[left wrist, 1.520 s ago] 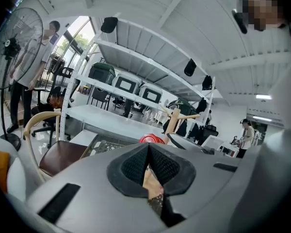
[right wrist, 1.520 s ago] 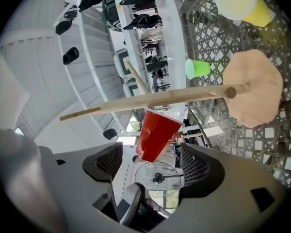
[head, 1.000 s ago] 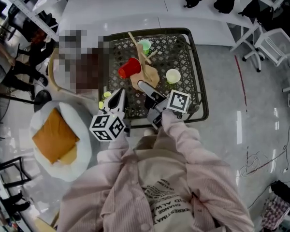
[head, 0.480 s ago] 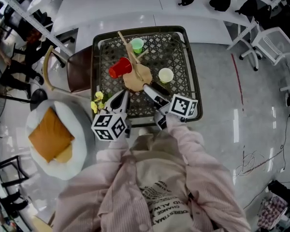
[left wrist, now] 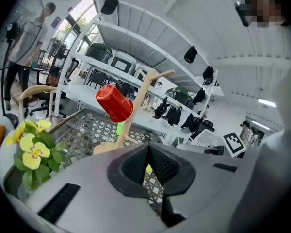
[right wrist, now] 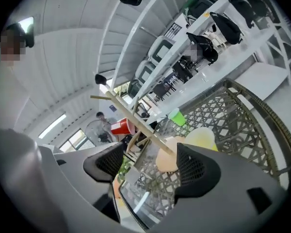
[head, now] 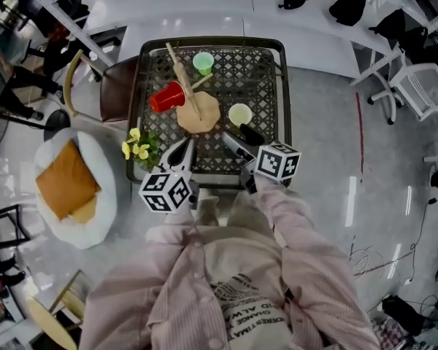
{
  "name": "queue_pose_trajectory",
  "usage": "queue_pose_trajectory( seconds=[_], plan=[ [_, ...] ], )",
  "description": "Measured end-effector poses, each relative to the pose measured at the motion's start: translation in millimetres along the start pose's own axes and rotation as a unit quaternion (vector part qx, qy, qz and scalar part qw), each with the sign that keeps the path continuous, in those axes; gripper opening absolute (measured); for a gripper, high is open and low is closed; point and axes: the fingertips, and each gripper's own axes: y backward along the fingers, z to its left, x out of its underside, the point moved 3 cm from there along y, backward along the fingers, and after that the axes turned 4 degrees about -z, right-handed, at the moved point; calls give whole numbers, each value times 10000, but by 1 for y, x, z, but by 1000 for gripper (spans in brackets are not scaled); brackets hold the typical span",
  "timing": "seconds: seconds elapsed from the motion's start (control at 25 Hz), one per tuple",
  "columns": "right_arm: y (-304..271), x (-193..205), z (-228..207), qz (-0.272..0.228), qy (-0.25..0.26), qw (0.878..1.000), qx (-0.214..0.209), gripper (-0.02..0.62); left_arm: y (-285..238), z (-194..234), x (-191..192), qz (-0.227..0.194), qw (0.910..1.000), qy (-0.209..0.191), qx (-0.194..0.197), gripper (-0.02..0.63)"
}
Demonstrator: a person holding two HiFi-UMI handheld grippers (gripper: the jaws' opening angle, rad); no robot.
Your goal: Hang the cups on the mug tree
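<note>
**Head view:** The right hand-held gripper (head: pixel 235 133) has swung away from the mug tree (head: pixel 197 113) base and now sits just short of the pale yellow cup (head: pixel 239 114), towards the worktop's (head: pixel 283 86) front right. That cup looks like the next pick. The red cup (head: pixel 166 97) already hangs on a left-hand peg, and the green cup (head: pixel 203 63) sits near the back edge. The left hand-held gripper (head: pixel 182 146) hovers at the front edge, beside yellow flowers (head: pixel 135 149).

**Left gripper view:** Its jaws are pressed together with nothing between them.

**Right gripper view:** Its jaws are spread wide and empty, framing the pale cup and the tree base.

The worktop is metal lattice on a glossy pale floor. A chair (head: pixel 109 93) and a white pouf (head: pixel 109 195) stand to the left.
</note>
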Motion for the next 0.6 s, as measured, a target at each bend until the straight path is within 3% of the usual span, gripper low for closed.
queue_pose_trajectory(
  seconds=[0.6],
  plan=[
    [17, -2, -60, 1016, 1054, 9890, -230, 330, -12, -36, 47, -353, 9939, 530, -906, -2]
  ],
)
